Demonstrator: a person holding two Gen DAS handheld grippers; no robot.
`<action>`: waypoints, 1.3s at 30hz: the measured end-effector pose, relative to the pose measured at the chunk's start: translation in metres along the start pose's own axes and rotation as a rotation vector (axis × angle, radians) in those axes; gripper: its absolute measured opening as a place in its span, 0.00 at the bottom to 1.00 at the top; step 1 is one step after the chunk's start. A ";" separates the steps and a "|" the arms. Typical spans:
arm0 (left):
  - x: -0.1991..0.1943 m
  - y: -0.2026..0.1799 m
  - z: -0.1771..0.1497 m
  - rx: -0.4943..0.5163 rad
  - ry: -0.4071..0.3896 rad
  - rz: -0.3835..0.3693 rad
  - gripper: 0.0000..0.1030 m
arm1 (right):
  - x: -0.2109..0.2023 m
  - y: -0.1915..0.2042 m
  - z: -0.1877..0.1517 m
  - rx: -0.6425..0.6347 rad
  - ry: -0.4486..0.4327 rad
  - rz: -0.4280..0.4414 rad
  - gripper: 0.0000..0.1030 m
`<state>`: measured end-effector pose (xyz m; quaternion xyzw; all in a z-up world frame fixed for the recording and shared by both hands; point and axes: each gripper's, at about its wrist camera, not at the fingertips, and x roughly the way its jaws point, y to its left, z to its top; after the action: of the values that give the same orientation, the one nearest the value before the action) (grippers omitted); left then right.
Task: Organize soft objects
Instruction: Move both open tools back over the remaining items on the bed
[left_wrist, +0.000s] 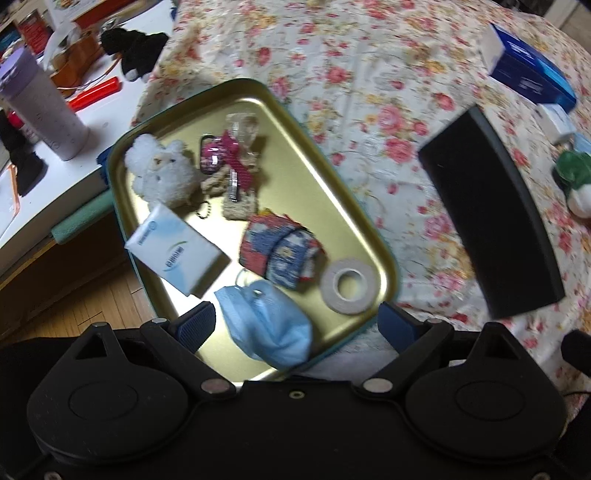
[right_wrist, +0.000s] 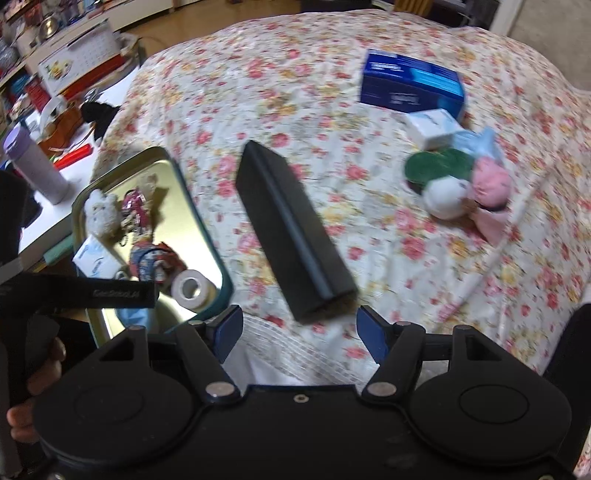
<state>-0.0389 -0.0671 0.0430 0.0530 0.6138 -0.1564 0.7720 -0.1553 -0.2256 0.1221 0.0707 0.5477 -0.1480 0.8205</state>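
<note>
Gold tray: a shallow gold-coloured metal tray with a teal rim (left_wrist: 332, 192) lies on the left edge of the flowered bedspread (left_wrist: 369, 74), beside a white desk (left_wrist: 44, 192).
Tray contents: a fluffy white plush toy (left_wrist: 162, 173) at the far left, a pink keyring bundle (left_wrist: 229, 162) just right of it, a small white-and-blue carton (left_wrist: 177, 251) near left, a rolled red-and-blue knitted cloth (left_wrist: 280, 251) in the middle, a white roll of tape (left_wrist: 349, 286) near right, and a crumpled pale blue face mask (left_wrist: 269, 325) at the near edge.
Left gripper (left_wrist: 297, 325): spread wide above the tray's near edge, holding nothing; the mask lies below, between its blue pads.
Right gripper (right_wrist: 299, 330): jaws parted and empty over the bedspread, near the end of a long black box (right_wrist: 295, 232).
Soft things outside: a green-and-white plush (right_wrist: 439, 177) and a pink plush (right_wrist: 491, 184) lie touching at the far right, near a dark blue carton (right_wrist: 410, 83).
</note>
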 end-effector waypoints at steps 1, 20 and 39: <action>-0.002 -0.006 -0.002 0.011 0.005 -0.010 0.89 | -0.001 -0.007 -0.002 0.009 -0.002 -0.002 0.65; -0.038 -0.105 -0.025 0.213 0.010 -0.065 0.89 | -0.008 -0.130 -0.014 0.259 -0.010 -0.052 0.66; -0.034 -0.115 -0.025 0.238 0.021 -0.062 0.89 | -0.006 -0.141 -0.013 0.296 -0.016 -0.062 0.66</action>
<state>-0.1042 -0.1627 0.0828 0.1270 0.6003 -0.2513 0.7486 -0.2140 -0.3544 0.1289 0.1727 0.5154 -0.2530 0.8003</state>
